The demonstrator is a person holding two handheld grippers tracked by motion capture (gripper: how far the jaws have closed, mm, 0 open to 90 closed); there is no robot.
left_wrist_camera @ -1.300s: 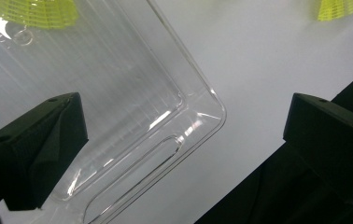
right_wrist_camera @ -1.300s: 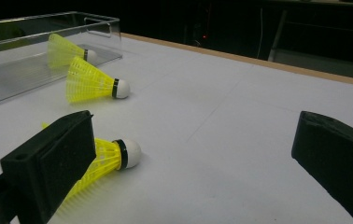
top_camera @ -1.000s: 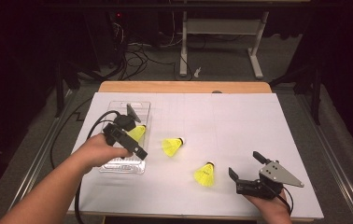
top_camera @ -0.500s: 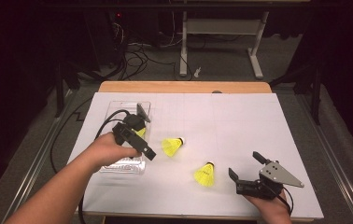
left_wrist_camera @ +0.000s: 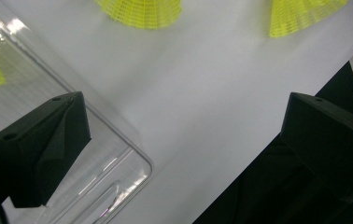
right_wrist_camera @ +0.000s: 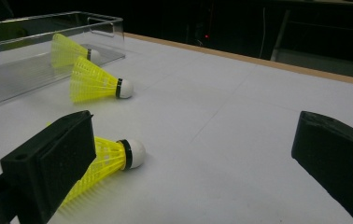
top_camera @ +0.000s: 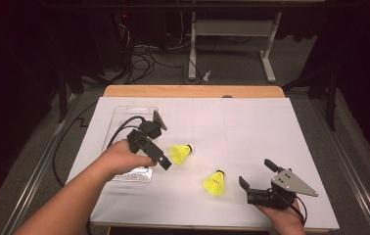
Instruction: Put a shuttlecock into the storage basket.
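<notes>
Gaping wide, both grippers' fingers [right_wrist_camera: 48,163] empty; L [top_camera: 161,159] over tray [left_wrist_camera: 118,158].

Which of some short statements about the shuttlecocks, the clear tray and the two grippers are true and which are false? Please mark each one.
1. One yellow shuttlecock lies inside the clear tray. True.
2. The left gripper holds a shuttlecock. False: its jaws are open and hold nothing.
3. Two shuttlecocks lie on the white table outside the tray. True: one near the left gripper, one near the right gripper.
4. The right gripper is shut. False: its jaws stand wide apart.
5. The shuttlecocks stand upright on their corks. False: they lie on their sides.
</notes>
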